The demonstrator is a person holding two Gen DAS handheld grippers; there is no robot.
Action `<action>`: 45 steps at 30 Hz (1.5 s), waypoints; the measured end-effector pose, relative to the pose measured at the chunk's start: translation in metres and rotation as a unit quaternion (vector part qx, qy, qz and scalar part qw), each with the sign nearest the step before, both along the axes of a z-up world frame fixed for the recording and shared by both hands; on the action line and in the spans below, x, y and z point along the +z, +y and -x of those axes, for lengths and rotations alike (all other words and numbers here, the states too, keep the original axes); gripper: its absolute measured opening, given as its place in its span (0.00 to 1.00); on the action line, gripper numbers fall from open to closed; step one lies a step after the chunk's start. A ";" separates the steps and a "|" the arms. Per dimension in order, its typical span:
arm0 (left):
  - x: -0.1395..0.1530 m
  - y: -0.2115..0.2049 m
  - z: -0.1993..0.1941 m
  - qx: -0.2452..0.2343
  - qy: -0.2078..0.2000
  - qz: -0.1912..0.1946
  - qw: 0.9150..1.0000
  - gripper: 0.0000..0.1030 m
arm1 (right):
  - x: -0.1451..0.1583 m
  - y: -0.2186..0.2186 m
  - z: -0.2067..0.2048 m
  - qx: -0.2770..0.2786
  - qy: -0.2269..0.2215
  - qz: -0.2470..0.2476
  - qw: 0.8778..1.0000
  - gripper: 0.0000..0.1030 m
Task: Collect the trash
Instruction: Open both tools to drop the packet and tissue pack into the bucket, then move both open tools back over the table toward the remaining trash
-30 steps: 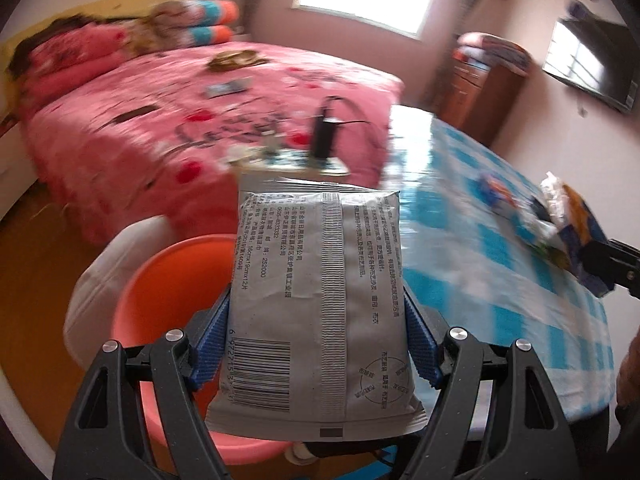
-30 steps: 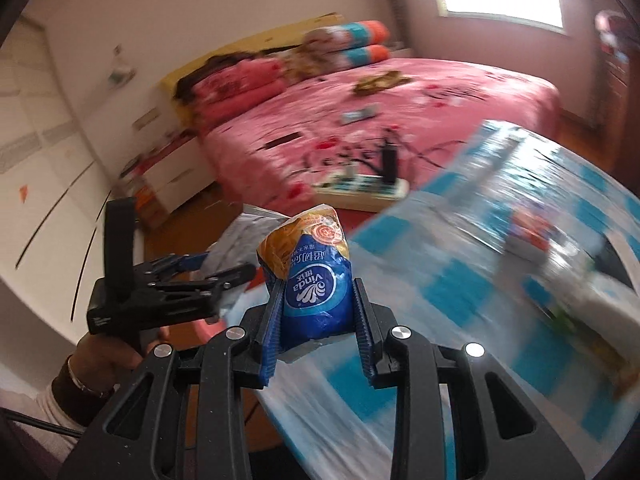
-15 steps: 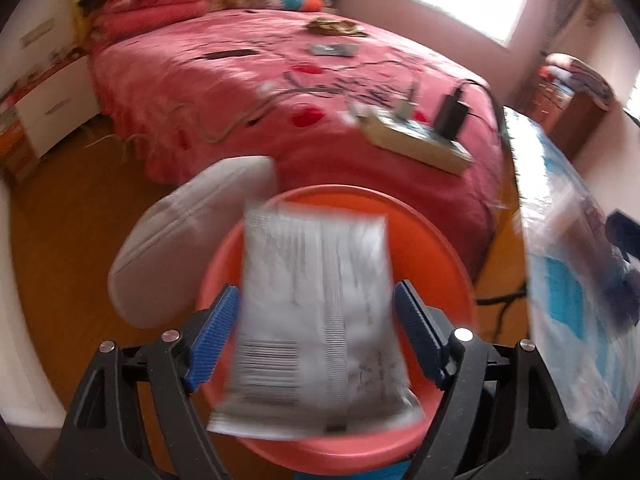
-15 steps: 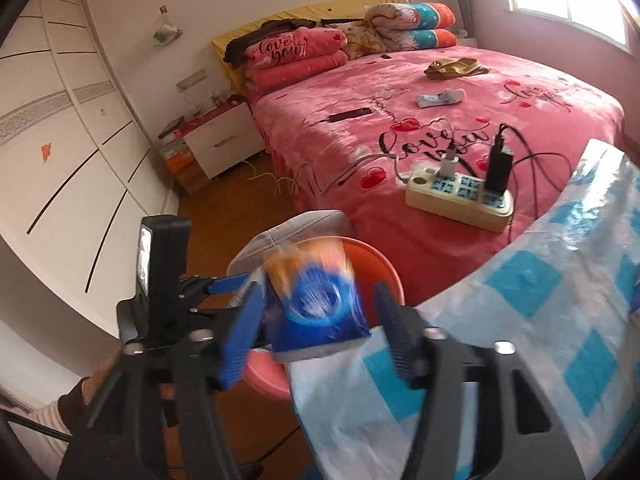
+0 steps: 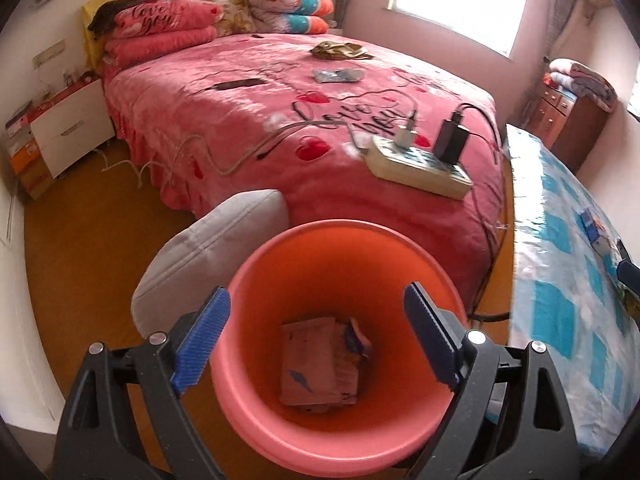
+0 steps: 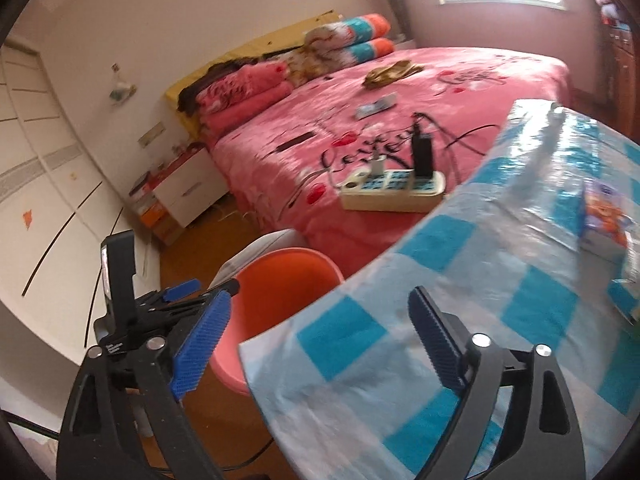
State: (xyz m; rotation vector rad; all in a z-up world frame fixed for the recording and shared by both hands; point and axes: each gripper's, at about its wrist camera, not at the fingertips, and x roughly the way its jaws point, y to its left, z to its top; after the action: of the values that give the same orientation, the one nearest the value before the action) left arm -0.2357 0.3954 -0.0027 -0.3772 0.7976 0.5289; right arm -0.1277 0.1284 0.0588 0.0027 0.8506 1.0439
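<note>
**Hovering over the bin, both jaws empty**

Your left gripper (image 5: 316, 330) hangs above the pink bin (image 5: 404, 428), its jaws opening with nothing between them. Wrappers (image 5: 320, 360) lie at the bin's bottom, dead centre. Your right gripper (image 6: 320, 340) is over the checked tablecloth (image 6: 460, 280) edge, jaws opening and empty, with the bin at its 10 o'clock. A snack packet (image 6: 604, 220) lies on the cloth at 2 o'clock.

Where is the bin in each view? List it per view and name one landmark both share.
Left wrist: the bin fills the lower centre, between the left gripper's opening jaws, wrappers at its bottom.
Right wrist: bin at lower left, partly hidden behind the table edge.
Shared landmark: the power strip on the bed.
</note>
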 end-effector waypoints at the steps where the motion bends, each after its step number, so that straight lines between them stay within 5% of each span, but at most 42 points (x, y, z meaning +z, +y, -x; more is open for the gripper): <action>1: 0.003 -0.005 -0.002 -0.007 -0.001 -0.003 1.000 0.86 | 0.001 -0.006 0.000 -0.006 -0.002 -0.001 1.000 0.91; 18: 0.045 -0.082 -0.030 -0.099 -0.034 -0.030 0.994 0.87 | 0.003 -0.083 0.014 -0.079 -0.044 0.005 0.996 0.91; 45: 0.062 -0.188 -0.069 -0.199 -0.013 -0.065 0.978 0.87 | 0.008 -0.183 0.000 -0.180 -0.081 -0.006 0.980 0.91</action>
State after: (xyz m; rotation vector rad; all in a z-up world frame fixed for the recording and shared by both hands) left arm -0.1671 0.2075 0.0592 -0.0979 0.7828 0.1989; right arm -0.1272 -0.0548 0.0670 0.0777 0.6654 0.6985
